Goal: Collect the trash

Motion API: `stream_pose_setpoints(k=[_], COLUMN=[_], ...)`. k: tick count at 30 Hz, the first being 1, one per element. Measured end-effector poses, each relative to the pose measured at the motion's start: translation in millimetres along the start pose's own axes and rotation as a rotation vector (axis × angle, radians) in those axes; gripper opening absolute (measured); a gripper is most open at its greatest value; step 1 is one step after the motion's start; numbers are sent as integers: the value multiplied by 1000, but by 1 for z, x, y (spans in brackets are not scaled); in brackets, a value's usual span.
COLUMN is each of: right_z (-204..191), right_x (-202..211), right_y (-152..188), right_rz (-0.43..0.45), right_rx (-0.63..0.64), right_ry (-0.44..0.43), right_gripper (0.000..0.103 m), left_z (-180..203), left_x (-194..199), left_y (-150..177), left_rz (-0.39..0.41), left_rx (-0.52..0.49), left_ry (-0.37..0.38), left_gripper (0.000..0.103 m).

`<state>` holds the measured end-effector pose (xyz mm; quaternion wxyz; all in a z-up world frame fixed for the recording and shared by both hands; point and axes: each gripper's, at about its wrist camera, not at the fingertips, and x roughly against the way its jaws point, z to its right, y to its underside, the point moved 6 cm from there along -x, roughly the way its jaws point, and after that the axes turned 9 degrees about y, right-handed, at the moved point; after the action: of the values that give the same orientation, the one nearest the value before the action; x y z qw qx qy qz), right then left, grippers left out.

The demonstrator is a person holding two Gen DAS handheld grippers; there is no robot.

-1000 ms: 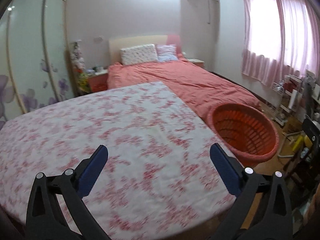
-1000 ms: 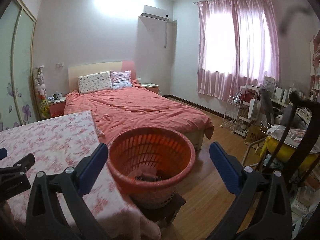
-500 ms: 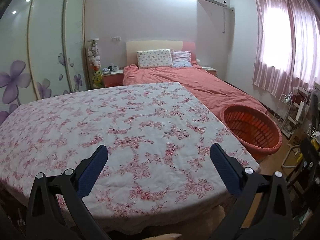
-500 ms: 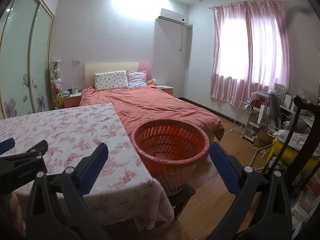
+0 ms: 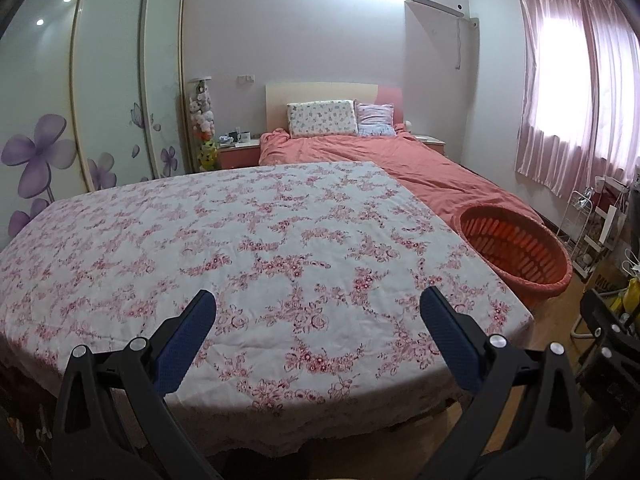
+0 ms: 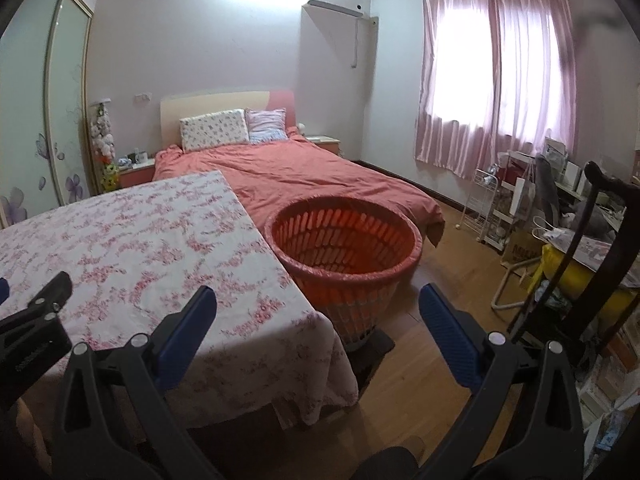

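Left gripper (image 5: pixel 318 312): foreground of the left wrist view, blue-padded fingers spread wide at 7 and 5 o'clock, nothing between them; it hangs over the near edge of the table. In the right wrist view part of its black frame shows at 9 o'clock.
Right gripper (image 6: pixel 318 312): foreground of the right wrist view, jaws spread wide and empty, held above the table's near right corner and the wooden floor (image 6: pixel 452 280).
Table (image 5: pixel 280 240): covered by a white cloth with a pink flower print, filling the centre of the left wrist view; the cloth hangs over the edge.
Orange basket (image 6: pixel 344 248): slatted, round, upright, standing just beside the table's right edge; at 12 o'clock between the right gripper's fingers, at 3 o'clock in the left wrist view (image 5: pixel 516 252). Its bottom is hidden, so contents cannot be told.
Trash: none can be made out on the cloth.
Bed (image 6: pixel 304 172): beyond the table and basket, salmon cover, two pillows against a pale headboard.
Wardrobe (image 5: pixel 100 92): at 10 o'clock, frosted doors with purple flowers.
Curtain (image 6: pixel 492 76): pink, at 2 o'clock, over a bright window.
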<state>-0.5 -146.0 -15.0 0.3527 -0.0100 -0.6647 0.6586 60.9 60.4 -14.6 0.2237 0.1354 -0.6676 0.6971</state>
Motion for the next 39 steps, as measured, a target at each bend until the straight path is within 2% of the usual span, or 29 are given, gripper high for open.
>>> stream_pose_setpoints(k=[10,39], right_z=[4,13], right_x=[-13,-20], right_y=[12,16], right_rz=[-52,-85], right_rx=[1,-7], right_ry=[34,71], right_gripper=[99,99], left_z=[7,19], left_x=[-3,-10], left_y=[7,16], left_rz=[-28,-89], left_rx=[-2,21], left_ry=[17,66], left_gripper=[100,100])
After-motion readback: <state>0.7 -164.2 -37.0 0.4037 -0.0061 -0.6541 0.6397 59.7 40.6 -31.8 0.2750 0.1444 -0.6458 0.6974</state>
